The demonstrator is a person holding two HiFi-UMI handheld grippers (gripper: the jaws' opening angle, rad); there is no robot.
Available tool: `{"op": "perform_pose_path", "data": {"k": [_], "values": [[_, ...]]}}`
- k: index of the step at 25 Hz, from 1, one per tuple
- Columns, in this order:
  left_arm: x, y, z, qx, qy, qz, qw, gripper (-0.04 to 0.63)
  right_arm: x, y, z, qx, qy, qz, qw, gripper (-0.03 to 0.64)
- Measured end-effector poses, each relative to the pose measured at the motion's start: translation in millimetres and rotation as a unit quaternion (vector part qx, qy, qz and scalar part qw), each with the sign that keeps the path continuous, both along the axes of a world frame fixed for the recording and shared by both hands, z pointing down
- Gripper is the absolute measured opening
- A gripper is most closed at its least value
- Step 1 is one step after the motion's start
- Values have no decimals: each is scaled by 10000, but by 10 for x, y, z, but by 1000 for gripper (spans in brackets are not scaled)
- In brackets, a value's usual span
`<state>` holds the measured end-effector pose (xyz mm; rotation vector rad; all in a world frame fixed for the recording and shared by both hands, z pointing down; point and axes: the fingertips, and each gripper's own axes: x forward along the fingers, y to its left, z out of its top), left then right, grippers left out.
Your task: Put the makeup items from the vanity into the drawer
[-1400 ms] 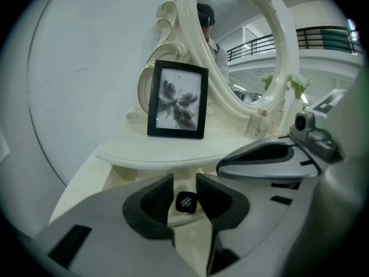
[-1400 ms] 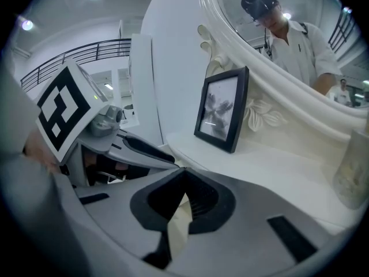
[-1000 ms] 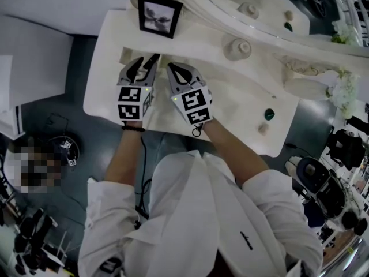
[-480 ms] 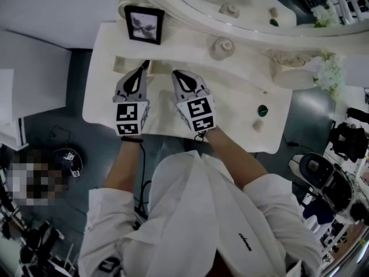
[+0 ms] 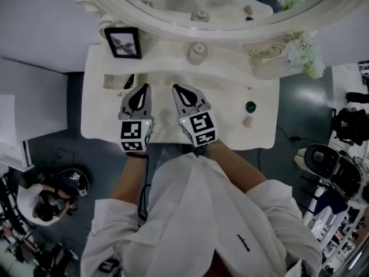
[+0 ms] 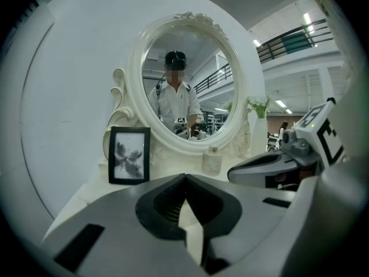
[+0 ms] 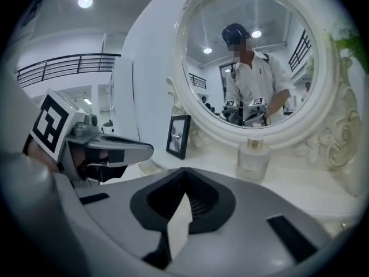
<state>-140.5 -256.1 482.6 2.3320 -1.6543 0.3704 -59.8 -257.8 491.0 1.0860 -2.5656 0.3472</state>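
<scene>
The left hand-held gripper (image 5: 146, 88) and right hand-held gripper (image 5: 176, 88) are closed empty, with jar (image 5: 250, 105) and bottle (image 5: 197, 53) on the counter (image 5: 230, 131) not yet stowed.

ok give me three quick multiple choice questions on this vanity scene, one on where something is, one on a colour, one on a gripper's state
1. Where on the vanity does the picture frame stand?
A) back left corner
B) front right edge
C) between the two grippers

2. What colour is the small round item on the vanity's right side?
A) red
B) dark green
C) yellow

3. How do the jaws of the left gripper stand?
A) wide apart
B) together, nothing between them
C) clamped on a bottle

Answers:
1 A, the head view shows it at the far left corner of the top.
2 B, it reads dark green against the white top.
3 B, the left gripper view shows the tips meeting with nothing between them.
</scene>
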Motion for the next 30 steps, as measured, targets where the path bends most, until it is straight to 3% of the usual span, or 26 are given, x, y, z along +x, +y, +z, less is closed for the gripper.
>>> {"op": "perform_pose_path", "data": {"k": [6, 18, 30], "values": [[385, 54, -174, 127, 17, 316, 9994, 28, 580, 131, -291, 215, -139, 394, 9989, 17], [763, 166, -649, 492, 131, 566, 9971, 28, 1739, 424, -673, 503, -215, 1233, 9909, 18], [854, 232, -832, 663, 167, 681, 9953, 28, 2449, 584, -824, 585, -349, 1906, 9793, 18]]}}
